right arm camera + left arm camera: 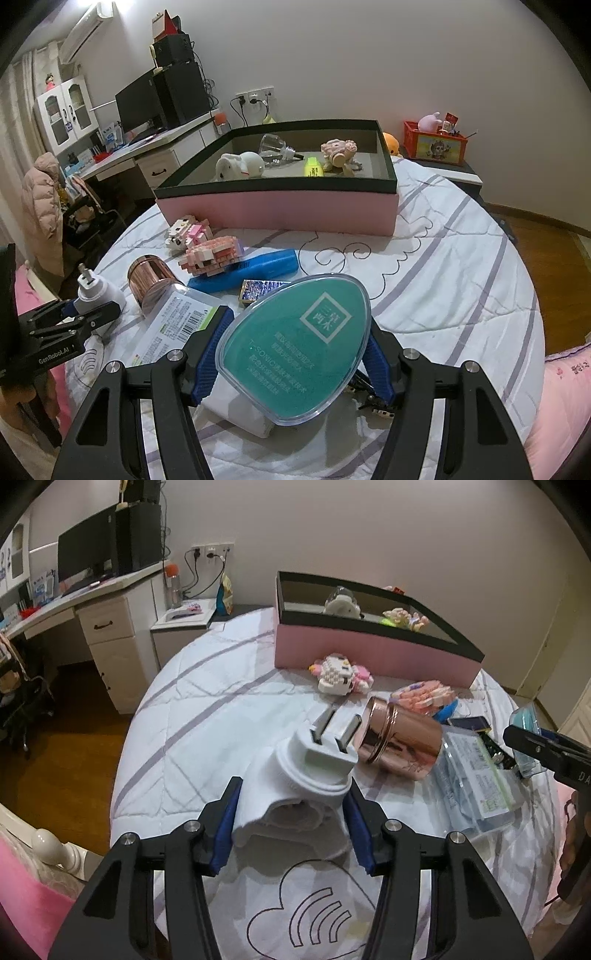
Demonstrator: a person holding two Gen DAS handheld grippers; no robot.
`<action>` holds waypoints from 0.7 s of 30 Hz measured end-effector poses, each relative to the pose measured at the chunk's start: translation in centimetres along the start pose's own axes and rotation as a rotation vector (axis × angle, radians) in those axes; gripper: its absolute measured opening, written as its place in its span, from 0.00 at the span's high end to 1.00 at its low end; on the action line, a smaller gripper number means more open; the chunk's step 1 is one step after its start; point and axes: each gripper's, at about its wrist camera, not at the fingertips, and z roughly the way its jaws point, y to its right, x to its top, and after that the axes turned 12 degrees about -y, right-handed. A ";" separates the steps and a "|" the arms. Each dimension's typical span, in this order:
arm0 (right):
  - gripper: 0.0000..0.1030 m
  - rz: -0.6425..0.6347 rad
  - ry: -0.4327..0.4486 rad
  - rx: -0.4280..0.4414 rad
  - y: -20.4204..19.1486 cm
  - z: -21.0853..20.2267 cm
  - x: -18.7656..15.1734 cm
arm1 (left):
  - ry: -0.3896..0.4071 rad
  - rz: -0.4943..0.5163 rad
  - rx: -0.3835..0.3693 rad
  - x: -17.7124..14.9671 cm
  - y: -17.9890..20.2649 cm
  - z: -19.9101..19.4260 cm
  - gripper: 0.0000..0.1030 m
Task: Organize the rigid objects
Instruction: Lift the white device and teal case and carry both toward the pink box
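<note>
Both grippers loaded, mid-bed. Left gripper is clenched on the plug, pads pinching its round white body, prongs pointing fwd and up. In the right view the plug sits raised at the bed's left edge. Right gripper is grasping the teal case, a clear egg-shaped shell, tilted, blue pads on both flanks.

Target looks like the pink box at the far edge of the bed; inside already: white toy, highlighter, glass piece, pink figure. Judging by that, prob. a few items in, plenty left: copper tin lying on its side just beside the plug, two block toys near the box's front wall, blue bar, small dark card, bagged pack.

Risks from here:
- Case is smooth, curved, tapered; grip could squirt it out if squeezed harder or swung fast.
- Plug held low on the body, top-heavy w/ prongs; could pivot in the pads.
- Prongs are right next to the tin; a nudge rolls it on the soft quilt.
- Box wall is tall; carrying too low clips the rim.
</note>
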 end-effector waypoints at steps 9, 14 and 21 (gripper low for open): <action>0.35 -0.010 0.015 0.007 -0.3 -0.8 0.4 | 0.015 -0.008 -0.023 0.2 0.1 -0.9 0.48; 0.35 -0.020 0.026 0.009 -0.5 -1.2 0.7 | 0.066 0.013 -0.037 1.0 1.0 -3.0 0.48; 0.35 -0.050 0.061 0.008 -1.2 -2.6 2.2 | 0.143 0.083 -0.062 3.8 3.9 -5.6 0.48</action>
